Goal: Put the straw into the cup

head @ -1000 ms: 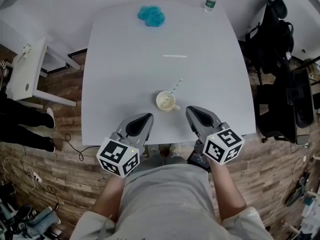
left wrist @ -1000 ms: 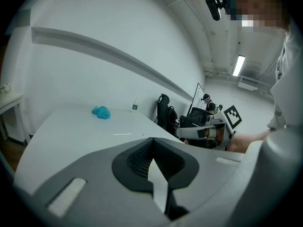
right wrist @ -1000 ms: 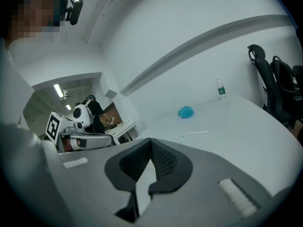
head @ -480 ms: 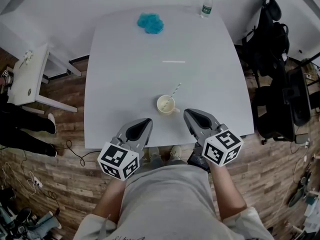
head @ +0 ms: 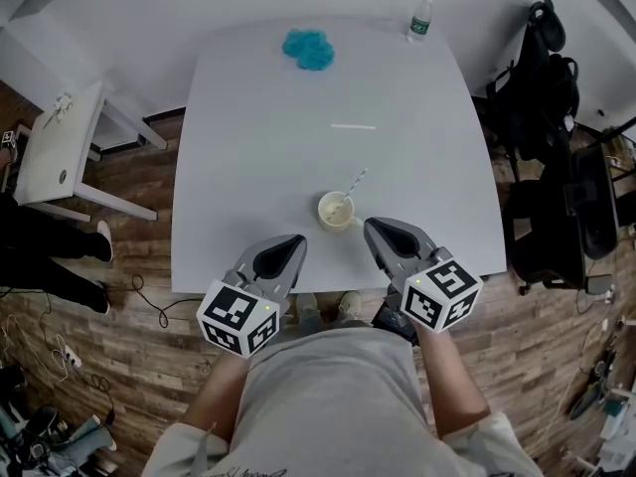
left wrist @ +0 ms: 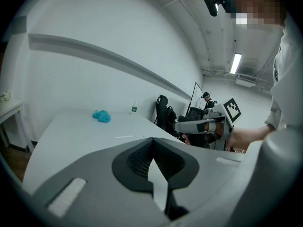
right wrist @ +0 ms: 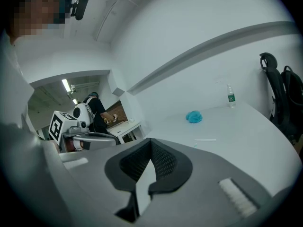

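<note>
The left gripper [head: 290,244] hovers at the near edge of the surface [head: 248,167], jaws pressed together on nothing. Ahead, between both jaws, the cup [head: 335,210] already holds the straw [head: 356,180], so the task looks done and only backing off is called for. The right gripper [head: 373,229], likewise closed and empty, is just beside the cup. Beyond the jaws the surface is open.

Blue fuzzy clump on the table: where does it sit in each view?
Head view: blue clump at the table's far edge, left of centre.
Left gripper view: blue clump left of centre, mid-height.
Right gripper view: blue clump right of centre, mid-height.
Shared landmark: water bottle, right of the clump in all three.
</note>
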The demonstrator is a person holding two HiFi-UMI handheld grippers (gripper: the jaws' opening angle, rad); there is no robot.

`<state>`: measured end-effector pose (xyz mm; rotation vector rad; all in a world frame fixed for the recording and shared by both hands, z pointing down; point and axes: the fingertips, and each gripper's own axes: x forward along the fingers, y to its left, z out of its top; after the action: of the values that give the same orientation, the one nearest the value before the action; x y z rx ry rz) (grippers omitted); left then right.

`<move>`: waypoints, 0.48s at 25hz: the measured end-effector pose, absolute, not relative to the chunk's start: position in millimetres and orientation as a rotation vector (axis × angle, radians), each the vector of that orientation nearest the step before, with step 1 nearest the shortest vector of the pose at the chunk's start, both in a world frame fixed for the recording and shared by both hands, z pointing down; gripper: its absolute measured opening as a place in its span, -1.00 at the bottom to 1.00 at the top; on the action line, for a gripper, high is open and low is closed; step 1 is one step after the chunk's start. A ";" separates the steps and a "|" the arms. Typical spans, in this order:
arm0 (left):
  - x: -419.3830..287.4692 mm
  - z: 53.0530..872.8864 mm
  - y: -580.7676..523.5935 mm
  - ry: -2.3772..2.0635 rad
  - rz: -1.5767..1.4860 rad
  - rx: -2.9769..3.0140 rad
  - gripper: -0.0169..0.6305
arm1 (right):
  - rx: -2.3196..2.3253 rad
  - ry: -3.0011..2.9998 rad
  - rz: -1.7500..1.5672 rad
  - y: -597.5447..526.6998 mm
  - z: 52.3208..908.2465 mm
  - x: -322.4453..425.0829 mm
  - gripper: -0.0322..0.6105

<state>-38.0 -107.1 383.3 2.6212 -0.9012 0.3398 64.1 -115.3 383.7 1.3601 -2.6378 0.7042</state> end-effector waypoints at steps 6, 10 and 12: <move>-33.7 381.5 -111.6 -0.890 0.335 2.631 -0.90 | 1.341 -2.637 0.697 -119.8 384.0 62.9 -0.88; -32.2 380.3 -113.6 -0.886 0.334 2.638 -0.90 | 1.336 -2.635 0.692 -121.1 383.7 62.9 -0.88; -32.0 380.2 -113.9 -0.882 0.336 2.638 -0.90 | 1.337 -2.634 0.693 -121.2 383.7 62.7 -0.89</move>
<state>-32.0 -113.9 380.2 2.6384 -0.8815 0.3356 62.7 -121.2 383.7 1.3370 -2.6339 0.6932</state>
